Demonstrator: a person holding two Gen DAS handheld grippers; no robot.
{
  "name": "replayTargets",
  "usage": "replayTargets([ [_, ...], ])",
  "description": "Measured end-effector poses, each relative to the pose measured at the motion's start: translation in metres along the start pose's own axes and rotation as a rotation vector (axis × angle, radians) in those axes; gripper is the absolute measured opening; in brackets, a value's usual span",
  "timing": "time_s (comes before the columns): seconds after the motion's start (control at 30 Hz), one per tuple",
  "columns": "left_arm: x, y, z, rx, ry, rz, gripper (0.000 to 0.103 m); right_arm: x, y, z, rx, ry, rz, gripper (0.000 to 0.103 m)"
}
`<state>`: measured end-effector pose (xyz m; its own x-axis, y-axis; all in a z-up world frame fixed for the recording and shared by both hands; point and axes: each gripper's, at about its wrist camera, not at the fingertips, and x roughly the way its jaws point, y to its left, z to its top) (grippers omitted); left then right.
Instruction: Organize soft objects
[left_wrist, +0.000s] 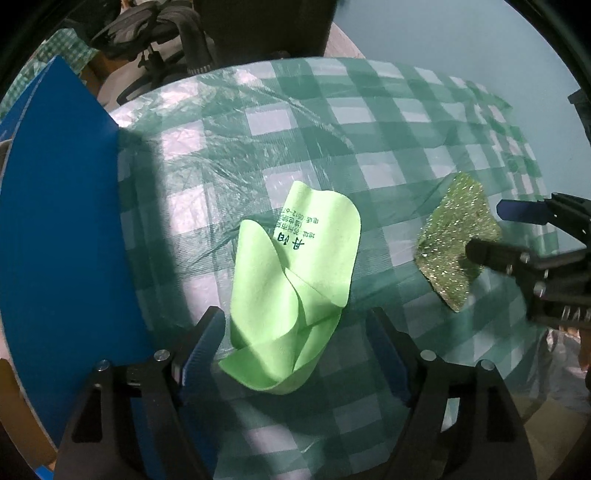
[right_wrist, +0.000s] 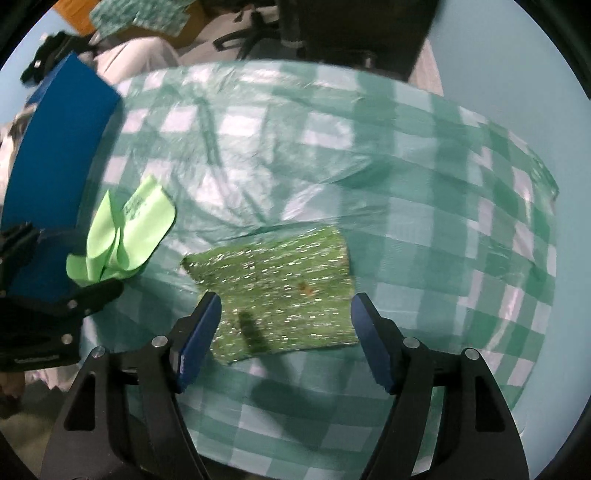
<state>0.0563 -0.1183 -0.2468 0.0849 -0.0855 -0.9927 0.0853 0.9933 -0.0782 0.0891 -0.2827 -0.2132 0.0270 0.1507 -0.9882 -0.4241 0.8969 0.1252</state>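
A light green cloth (left_wrist: 291, 273) with printed writing lies crumpled and folded over itself on the green checked tablecloth (left_wrist: 332, 110). My left gripper (left_wrist: 295, 321) points down over its near end, open, with the cloth between the jaws and the pads off it. A green glittery scouring cloth (right_wrist: 280, 284) lies flat to the right. My right gripper (right_wrist: 286, 301) stands open over its near edge, gripping nothing. Each view also shows the other gripper at its side: the right gripper (left_wrist: 495, 230) and the left gripper (right_wrist: 62, 262). The light green cloth (right_wrist: 125, 236) and the glittery cloth (left_wrist: 454, 243) lie apart.
A blue board (left_wrist: 62, 221) stands along the table's left side, also the blue board (right_wrist: 55, 147). Behind the table are a black bag (left_wrist: 162, 33) and a dark chair base (right_wrist: 258, 33). The checked tablecloth (right_wrist: 406, 184) hangs over the table's right edge.
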Motion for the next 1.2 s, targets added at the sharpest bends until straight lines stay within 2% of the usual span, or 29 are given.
replayTargets([
  [0.2,0.010,-0.005,0.003,0.006,0.003,0.042,0.080,0.018,0.018,-0.003,-0.043,0.032,-0.072,0.073],
  [0.27,0.014,-0.007,0.004,0.003,0.006,0.050,0.080,0.024,0.030,-0.017,-0.043,0.030,-0.080,0.073],
  [0.33,0.016,-0.006,0.005,-0.001,-0.002,0.059,0.080,0.031,0.031,-0.017,-0.042,0.027,-0.090,0.073],
  [0.43,0.015,-0.007,0.002,-0.012,-0.017,0.045,0.080,0.035,0.035,-0.018,-0.044,0.022,-0.097,0.073],
  [0.5,0.013,-0.006,0.000,-0.011,-0.026,0.049,0.075,0.038,0.036,-0.019,-0.049,0.021,-0.103,0.073],
  [0.57,0.012,-0.003,0.000,-0.007,-0.034,0.066,0.062,0.043,0.040,-0.022,-0.048,0.018,-0.108,0.072],
  [0.63,0.010,-0.001,-0.001,-0.005,-0.040,0.067,0.053,0.035,0.037,-0.023,-0.051,0.016,-0.121,0.064],
  [0.7,0.009,0.002,-0.001,-0.010,-0.043,0.066,0.042,0.031,0.039,-0.025,-0.038,0.009,-0.123,0.050],
  [0.77,0.008,0.005,-0.001,-0.019,-0.047,0.058,0.027,0.024,0.036,-0.025,-0.028,0.004,-0.123,0.031],
  [0.83,0.007,0.008,-0.003,-0.028,-0.045,0.031,0.016,0.024,0.036,-0.024,-0.019,-0.001,-0.114,0.021],
  [0.97,0.002,0.009,-0.003,-0.015,-0.047,0.021,0.011,0.018,0.035,-0.027,0.012,-0.012,-0.068,0.017],
  [1.2,-0.021,0.013,-0.006,-0.022,-0.078,0.009,0.011,-0.004,0.031,-0.026,0.028,-0.044,-0.013,0.017],
])
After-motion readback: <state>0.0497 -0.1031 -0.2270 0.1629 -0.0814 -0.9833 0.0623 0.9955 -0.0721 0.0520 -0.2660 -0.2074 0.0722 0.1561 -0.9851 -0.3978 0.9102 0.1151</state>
